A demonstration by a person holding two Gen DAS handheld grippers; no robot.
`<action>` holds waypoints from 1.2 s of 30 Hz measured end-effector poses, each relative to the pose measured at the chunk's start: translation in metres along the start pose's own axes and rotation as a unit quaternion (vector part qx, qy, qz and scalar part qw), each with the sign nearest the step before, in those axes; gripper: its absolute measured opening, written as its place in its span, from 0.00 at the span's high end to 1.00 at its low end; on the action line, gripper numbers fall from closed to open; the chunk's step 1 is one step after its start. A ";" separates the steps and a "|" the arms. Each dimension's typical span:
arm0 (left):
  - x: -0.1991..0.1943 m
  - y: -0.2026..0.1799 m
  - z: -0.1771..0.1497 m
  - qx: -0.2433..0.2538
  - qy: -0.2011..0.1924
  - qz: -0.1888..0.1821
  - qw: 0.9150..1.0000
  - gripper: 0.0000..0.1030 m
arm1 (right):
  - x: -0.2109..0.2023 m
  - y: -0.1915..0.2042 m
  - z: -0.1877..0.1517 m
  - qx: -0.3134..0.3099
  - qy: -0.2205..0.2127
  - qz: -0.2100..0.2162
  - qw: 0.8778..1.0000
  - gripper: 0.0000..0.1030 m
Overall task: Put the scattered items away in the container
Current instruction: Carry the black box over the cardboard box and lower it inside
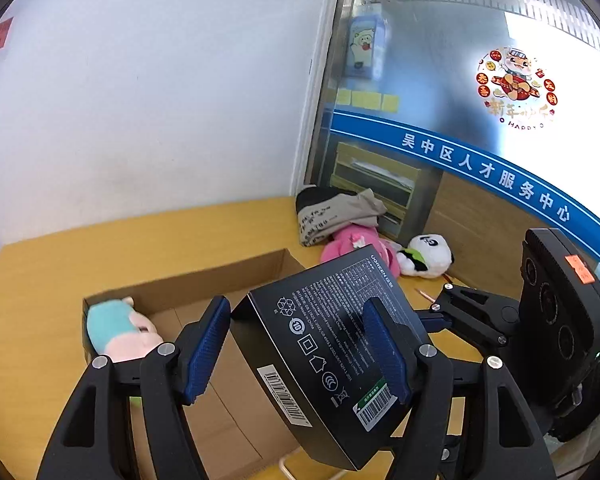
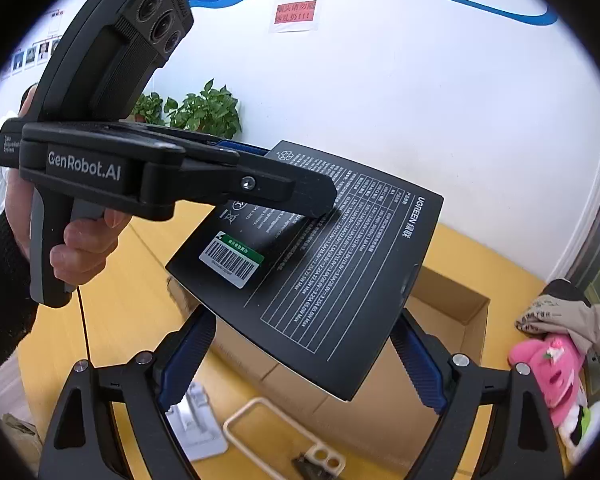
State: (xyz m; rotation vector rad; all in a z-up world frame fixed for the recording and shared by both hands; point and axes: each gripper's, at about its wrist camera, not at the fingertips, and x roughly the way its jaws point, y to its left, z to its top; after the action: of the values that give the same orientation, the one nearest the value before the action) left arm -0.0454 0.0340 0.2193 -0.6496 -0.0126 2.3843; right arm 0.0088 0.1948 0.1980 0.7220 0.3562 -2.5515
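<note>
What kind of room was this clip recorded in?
Probably an office or public service centre: a blue band with Chinese lettering runs across a glass partition, a printed notice hangs on the white wall, potted plants stand behind.

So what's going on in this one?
A person is tidying toys and bits into a cardboard box. The left gripper holds a black package tilted above the open box; only one pad visibly touches it. The right gripper is open, just beneath. A pastel plush already lies inside; a pink plush and panda wait on the table.
</note>
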 end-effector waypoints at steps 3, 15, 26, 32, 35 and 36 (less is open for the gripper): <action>0.009 0.009 0.017 0.010 -0.005 0.008 1.000 0.30 | 0.011 -0.013 0.015 0.002 -0.002 0.002 1.000 0.14; 0.071 0.072 0.068 -0.002 -0.001 0.005 1.000 0.30 | 0.073 -0.070 0.059 0.012 0.005 0.007 1.000 0.14; 0.165 0.145 0.058 -0.065 0.053 -0.014 0.996 0.30 | 0.164 -0.115 0.052 0.045 0.043 0.028 0.998 0.15; 0.208 0.163 0.033 -0.078 0.091 -0.004 0.993 0.30 | 0.210 -0.127 0.028 0.067 0.076 0.043 0.994 0.17; 0.227 0.167 0.025 -0.079 0.112 0.004 0.991 0.30 | 0.230 -0.132 0.015 0.076 0.095 0.049 0.991 0.19; 0.234 0.168 0.021 -0.079 0.123 0.006 0.989 0.30 | 0.234 -0.133 0.012 0.080 0.100 0.051 0.990 0.19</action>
State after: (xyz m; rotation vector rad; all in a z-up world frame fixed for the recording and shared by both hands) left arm -0.3101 0.0464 0.1036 -1.0183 -0.0911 2.3152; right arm -0.2390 0.2207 0.0954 1.0329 0.1732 -2.4366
